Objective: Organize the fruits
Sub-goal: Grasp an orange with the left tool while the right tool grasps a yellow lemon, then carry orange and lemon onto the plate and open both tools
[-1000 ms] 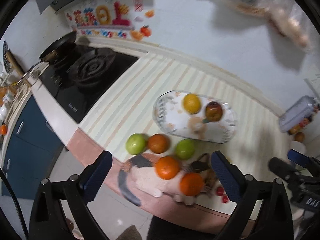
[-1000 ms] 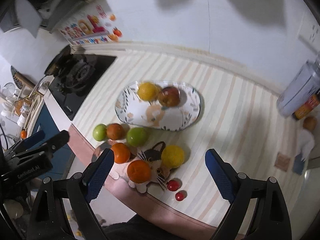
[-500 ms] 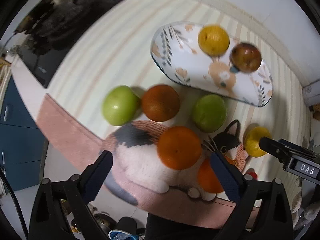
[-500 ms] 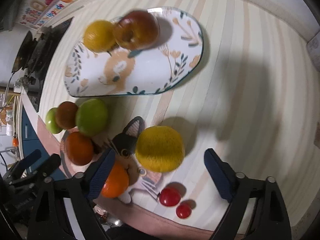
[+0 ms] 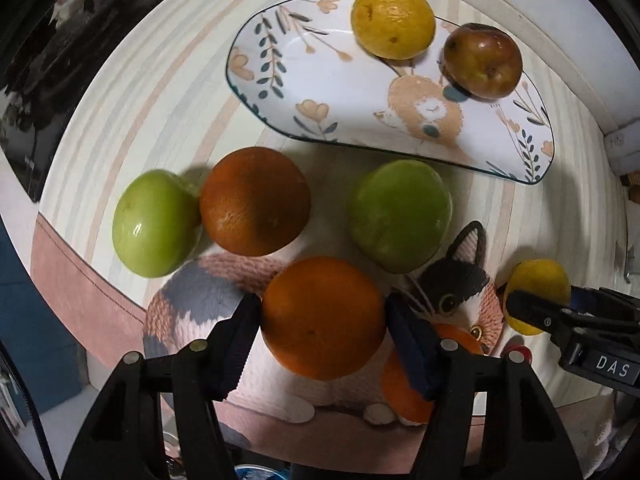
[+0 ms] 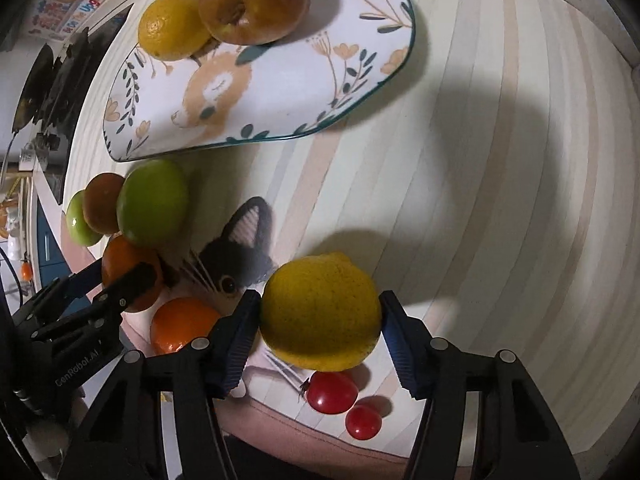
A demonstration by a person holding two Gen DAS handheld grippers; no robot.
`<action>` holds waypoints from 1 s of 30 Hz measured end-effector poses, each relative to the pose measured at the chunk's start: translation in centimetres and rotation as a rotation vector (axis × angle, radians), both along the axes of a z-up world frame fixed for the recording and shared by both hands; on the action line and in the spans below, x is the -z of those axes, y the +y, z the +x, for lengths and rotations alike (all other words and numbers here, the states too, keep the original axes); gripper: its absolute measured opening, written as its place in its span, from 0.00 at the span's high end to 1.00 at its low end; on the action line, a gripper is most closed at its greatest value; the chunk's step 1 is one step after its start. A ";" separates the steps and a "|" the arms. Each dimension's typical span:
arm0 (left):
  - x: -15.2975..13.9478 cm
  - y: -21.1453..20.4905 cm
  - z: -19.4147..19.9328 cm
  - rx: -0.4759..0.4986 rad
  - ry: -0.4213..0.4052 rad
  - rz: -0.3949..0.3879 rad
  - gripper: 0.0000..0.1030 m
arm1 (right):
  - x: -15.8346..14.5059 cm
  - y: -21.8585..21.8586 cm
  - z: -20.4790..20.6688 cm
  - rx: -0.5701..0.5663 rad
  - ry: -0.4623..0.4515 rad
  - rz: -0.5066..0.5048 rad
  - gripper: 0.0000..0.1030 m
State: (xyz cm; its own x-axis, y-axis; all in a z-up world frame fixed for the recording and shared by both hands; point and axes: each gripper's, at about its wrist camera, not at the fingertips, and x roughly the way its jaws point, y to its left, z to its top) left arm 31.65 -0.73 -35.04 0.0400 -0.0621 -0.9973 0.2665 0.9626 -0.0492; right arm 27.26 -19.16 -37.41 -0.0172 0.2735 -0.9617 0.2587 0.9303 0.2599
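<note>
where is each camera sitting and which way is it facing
Left wrist: on the left tongs, facing down at an orange on the cat mat; its own two fingers show, closing around the orange.
Right wrist: on the right tongs, facing steeply down at a lemon; its fingers show, closing around it.
Shared: the plate, its two fruits, and each other's tongs.

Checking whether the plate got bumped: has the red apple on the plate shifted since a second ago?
No. The red apple sits against the yellow fruit at the plate's far end, as before.
</note>
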 end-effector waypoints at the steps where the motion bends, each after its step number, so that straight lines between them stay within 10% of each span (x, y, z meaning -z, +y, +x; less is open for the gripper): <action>1: 0.1 -0.2 0.0 0.005 0.001 0.001 0.40 | 0.2 0.0 0.0 0.004 -0.002 0.005 0.39; 18: -9.7 -0.2 6.2 -0.009 -0.116 -0.144 0.41 | -6.6 -0.8 6.2 0.063 -0.172 0.037 0.40; 30: -3.6 0.5 14.5 -0.025 0.037 -0.080 0.41 | -2.3 4.4 12.8 0.018 -0.203 0.147 0.40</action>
State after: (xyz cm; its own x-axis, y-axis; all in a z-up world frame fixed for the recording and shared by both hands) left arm 46.16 -0.26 -31.42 0.0059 -0.1409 -0.9900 0.2395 0.9614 -0.1354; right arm 40.07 -14.72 -35.07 0.1781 0.4088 -0.8951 0.2035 0.8746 0.4400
